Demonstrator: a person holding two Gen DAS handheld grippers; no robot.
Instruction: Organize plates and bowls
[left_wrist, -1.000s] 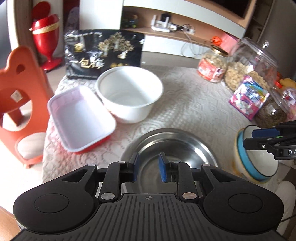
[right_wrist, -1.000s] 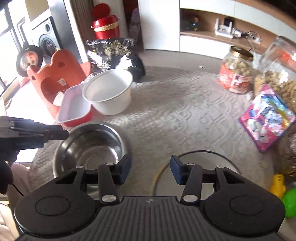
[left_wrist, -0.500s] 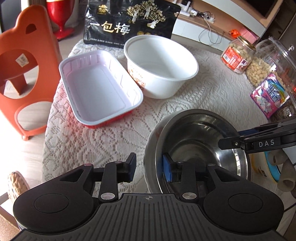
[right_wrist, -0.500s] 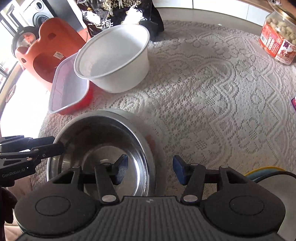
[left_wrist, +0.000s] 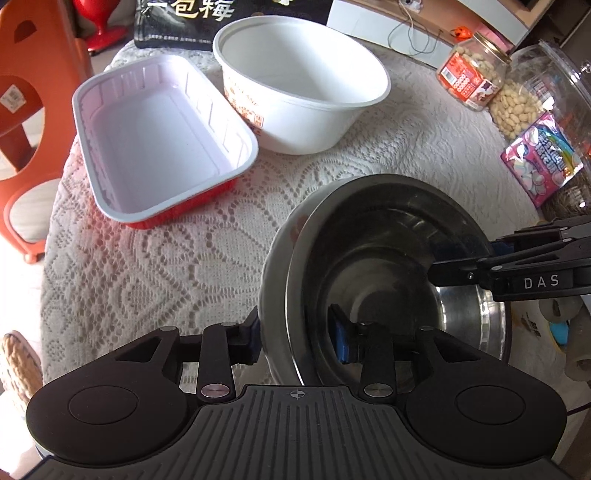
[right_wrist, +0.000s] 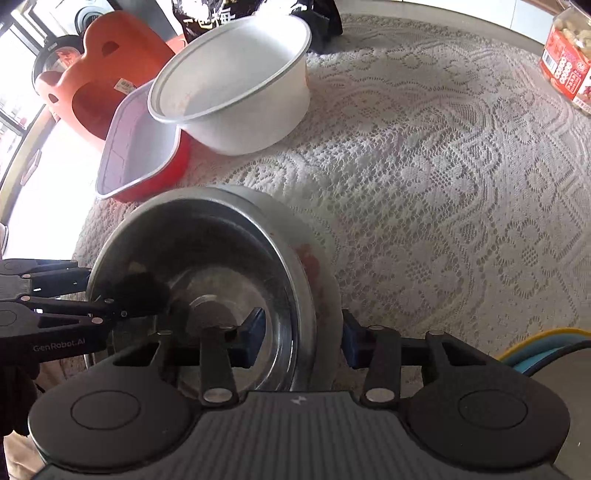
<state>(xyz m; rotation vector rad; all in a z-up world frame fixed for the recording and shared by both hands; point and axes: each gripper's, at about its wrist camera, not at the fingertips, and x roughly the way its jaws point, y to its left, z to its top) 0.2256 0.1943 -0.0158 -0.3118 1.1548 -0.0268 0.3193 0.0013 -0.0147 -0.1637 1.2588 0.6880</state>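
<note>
A steel bowl (left_wrist: 388, 236) sits on the lace-covered table, near its front edge. My left gripper (left_wrist: 297, 338) straddles the bowl's left rim, one finger outside and one inside, jaws open around it. My right gripper (right_wrist: 304, 339) straddles the bowl's (right_wrist: 207, 236) right rim the same way, open. A large white bowl (left_wrist: 299, 81) and a red rectangular tray with a white inside (left_wrist: 155, 136) stand behind it; both also show in the right wrist view, the bowl (right_wrist: 236, 85) and the tray (right_wrist: 136, 147).
Jars of nuts (left_wrist: 472, 77), a big clear jar (left_wrist: 543, 85) and a pink candy bag (left_wrist: 539, 158) stand at the right. A blue-and-yellow-rimmed bowl (right_wrist: 535, 350) sits by my right gripper. An orange stool (left_wrist: 26, 96) stands left of the table. A black bag (left_wrist: 221, 18) lies behind.
Both grippers have dropped lower and closer to the steel bowl. Each now has its fingers on either side of the bowl's rim, left gripper on the left edge, right gripper on the right edge.
</note>
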